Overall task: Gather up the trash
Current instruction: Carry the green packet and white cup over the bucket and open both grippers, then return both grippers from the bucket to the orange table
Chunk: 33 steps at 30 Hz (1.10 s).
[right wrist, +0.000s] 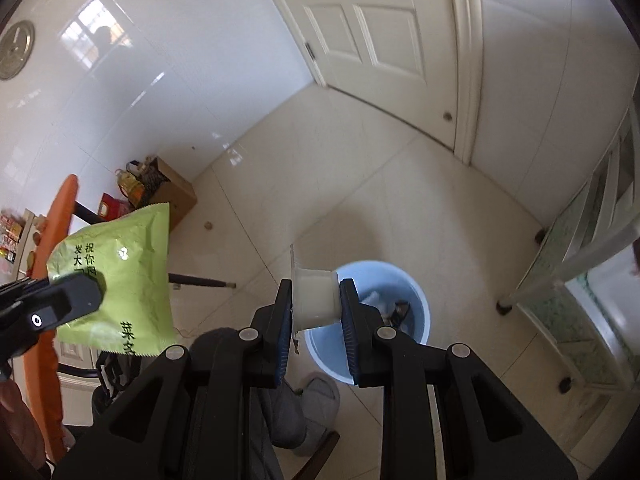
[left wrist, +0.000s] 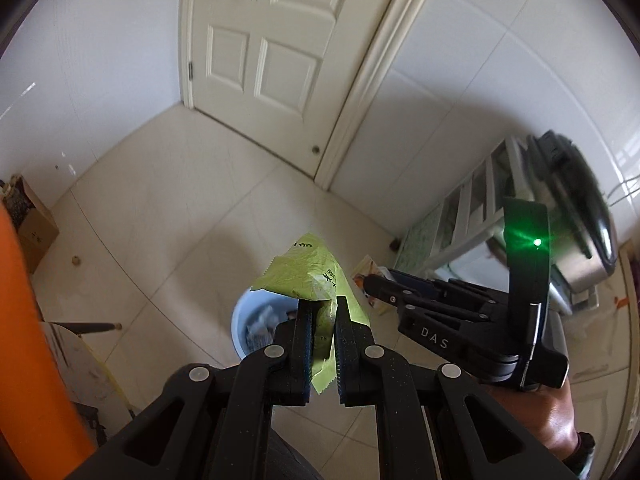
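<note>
My left gripper (left wrist: 323,304) is shut on a light green snack wrapper (left wrist: 308,272), which sticks up past the fingertips. Below it on the tiled floor stands a pale blue trash bin (left wrist: 256,320) with paper scraps inside. In the right wrist view my right gripper (right wrist: 316,286) is shut on a small white plastic cup (right wrist: 316,298), pinched sideways between the blue pads, just left of the blue bin (right wrist: 404,320). The green wrapper (right wrist: 120,280) and the left gripper's tip (right wrist: 76,296) show at the left there. The right gripper (left wrist: 372,280) shows at the right of the left wrist view.
A white panelled door (left wrist: 272,40) stands in the far corner. An orange table edge (right wrist: 60,240) and a cardboard box (right wrist: 176,196) with goods lie left. A white glass-fronted cabinet (right wrist: 592,264) lines the right. A grey slipper (right wrist: 316,404) is below the gripper.
</note>
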Motion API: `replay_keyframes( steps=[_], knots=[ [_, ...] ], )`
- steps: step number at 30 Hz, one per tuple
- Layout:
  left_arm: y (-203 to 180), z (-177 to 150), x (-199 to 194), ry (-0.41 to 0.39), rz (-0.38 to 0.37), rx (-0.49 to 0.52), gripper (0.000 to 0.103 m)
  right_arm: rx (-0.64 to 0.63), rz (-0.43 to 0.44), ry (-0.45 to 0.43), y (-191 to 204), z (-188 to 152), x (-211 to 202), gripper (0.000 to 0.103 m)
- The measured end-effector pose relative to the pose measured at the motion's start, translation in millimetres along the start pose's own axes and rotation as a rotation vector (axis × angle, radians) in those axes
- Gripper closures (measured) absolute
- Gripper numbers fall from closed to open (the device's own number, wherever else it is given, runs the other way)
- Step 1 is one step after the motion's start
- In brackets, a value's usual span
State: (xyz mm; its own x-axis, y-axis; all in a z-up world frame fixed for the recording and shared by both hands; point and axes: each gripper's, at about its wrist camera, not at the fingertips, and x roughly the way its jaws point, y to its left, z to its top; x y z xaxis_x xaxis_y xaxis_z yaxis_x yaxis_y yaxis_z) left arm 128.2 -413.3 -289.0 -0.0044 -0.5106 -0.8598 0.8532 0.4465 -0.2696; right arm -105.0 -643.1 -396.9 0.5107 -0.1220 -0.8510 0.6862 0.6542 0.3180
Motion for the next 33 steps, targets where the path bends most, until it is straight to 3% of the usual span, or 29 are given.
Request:
replay_keyframes(
  steps=[7,10,12,14,17,18,20,25,33],
  knots=[
    [15.2,40.2,47.8,0.139,-0.004,-0.012,0.096,0.043,-0.005,0.060,-24.0,2.3,33.3,0.077],
    [16.3,67.0,61.4,0.167,0.013,-0.004,0.092,0.067,0.002,0.070,-30.6,3.4,40.4,0.070],
    [11.0,83.6,68.5,0.180,0.031,0.001,0.083,0.083,0.004,0.069,-34.1,2.6,41.5,0.049],
    [2.6,97.0,79.3,0.180,0.051,0.010,0.046,0.094,0.006,0.063,-37.7,1.2,41.2,0.036],
    [-13.9,107.9,90.3,0.146,0.104,0.012,0.022,0.116,0.002,0.038,-41.8,-0.1,37.4,0.018],
    [-15.5,108.2,89.4,0.142,0.118,0.011,0.021,0.122,-0.002,0.027,-42.5,-0.9,34.7,0.007],
    [-23.4,101.5,85.4,0.130,0.142,0.010,0.019,0.129,-0.016,0.008,-42.0,-1.0,29.7,0.000],
    [-43.9,88.0,67.3,0.058,0.193,0.011,0.018,0.115,-0.046,-0.005,-36.3,0.3,18.9,0.000],
    [-55.4,60.0,7.5,-0.060,0.204,0.014,0.016,0.073,-0.055,-0.049,-12.1,5.4,-9.0,0.000]
  ],
)
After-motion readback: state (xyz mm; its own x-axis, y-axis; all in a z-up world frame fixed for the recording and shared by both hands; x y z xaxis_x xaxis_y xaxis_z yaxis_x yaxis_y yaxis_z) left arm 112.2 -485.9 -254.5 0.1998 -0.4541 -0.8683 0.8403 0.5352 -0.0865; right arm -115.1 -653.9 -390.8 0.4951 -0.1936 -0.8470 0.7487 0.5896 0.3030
